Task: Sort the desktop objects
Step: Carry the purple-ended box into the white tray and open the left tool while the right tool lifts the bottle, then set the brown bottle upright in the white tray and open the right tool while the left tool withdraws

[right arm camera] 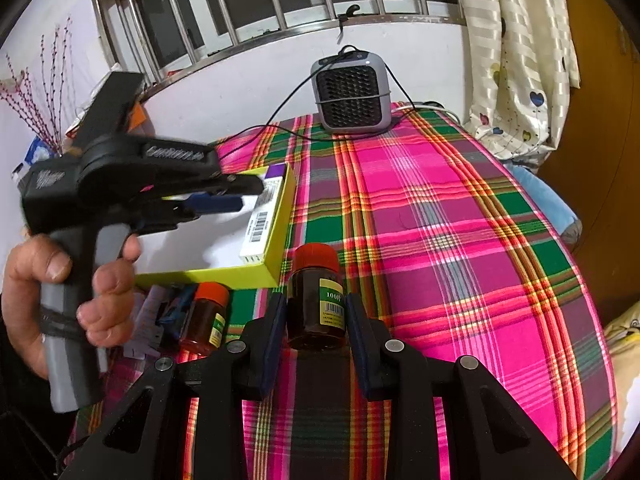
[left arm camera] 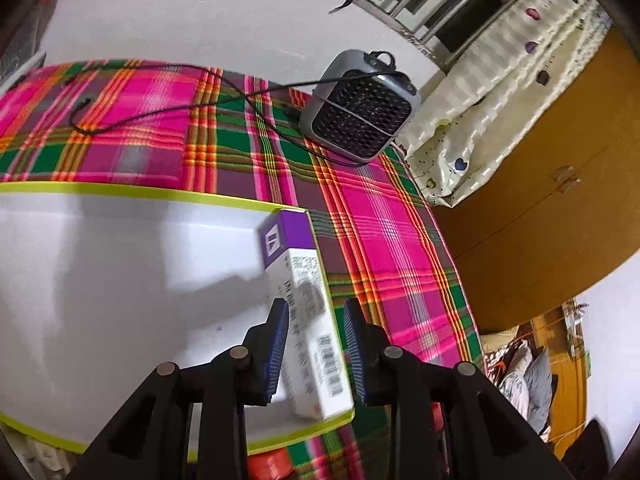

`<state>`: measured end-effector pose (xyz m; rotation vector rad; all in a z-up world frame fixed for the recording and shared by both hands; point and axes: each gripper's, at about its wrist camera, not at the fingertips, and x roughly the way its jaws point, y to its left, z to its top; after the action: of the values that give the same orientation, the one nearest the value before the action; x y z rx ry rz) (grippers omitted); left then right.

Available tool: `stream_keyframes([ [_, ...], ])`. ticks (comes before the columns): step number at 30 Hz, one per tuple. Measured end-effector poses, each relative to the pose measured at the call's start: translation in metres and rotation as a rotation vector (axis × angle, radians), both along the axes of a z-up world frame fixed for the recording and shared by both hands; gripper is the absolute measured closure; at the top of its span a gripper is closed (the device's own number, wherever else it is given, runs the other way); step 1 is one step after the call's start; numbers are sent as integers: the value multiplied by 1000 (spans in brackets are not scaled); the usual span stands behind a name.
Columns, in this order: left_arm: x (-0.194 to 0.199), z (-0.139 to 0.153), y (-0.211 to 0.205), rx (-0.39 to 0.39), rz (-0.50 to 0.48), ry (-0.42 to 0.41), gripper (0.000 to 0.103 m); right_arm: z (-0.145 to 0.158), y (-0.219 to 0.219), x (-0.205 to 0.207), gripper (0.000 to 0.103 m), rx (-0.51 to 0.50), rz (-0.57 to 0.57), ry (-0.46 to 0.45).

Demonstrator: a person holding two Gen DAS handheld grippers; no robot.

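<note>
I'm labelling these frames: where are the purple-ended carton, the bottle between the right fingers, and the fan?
purple-ended carton (left arm camera: 308,300), left wrist view, white printed side.
bottle (right arm camera: 316,300), right wrist view, brown body.
fan (right arm camera: 352,94), right wrist view, front grille.

Plaid-clothed counter (right arm camera: 440,240) in pink, green and orange. At its far edge by the wall stands a grey fan heater (right arm camera: 351,94), black cable (right arm camera: 280,118) trailing across the cloth. Near left sits a yellow-rimmed tray (right arm camera: 280,224), two red-capped brown bottles (right arm camera: 316,292) just beside it.
</note>
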<state>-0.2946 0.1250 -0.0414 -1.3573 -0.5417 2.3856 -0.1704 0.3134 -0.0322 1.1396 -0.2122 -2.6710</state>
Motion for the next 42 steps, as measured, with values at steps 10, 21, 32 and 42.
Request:
stream_keyframes([
  [10, 57, 28, -43, -189, 58, 179, 74, 5, -28, -9, 71, -2, 48, 12],
  [21, 85, 42, -101, -335, 198, 289, 74, 15, -89, -36, 71, 5, 153, 31],
  [32, 92, 27, -157, -342, 296, 261, 74, 17, -153, -62, 71, 25, 255, 27],
  [42, 97, 18, -198, -334, 373, 229, 74, 12, -214, -101, 71, 14, 332, -28],
])
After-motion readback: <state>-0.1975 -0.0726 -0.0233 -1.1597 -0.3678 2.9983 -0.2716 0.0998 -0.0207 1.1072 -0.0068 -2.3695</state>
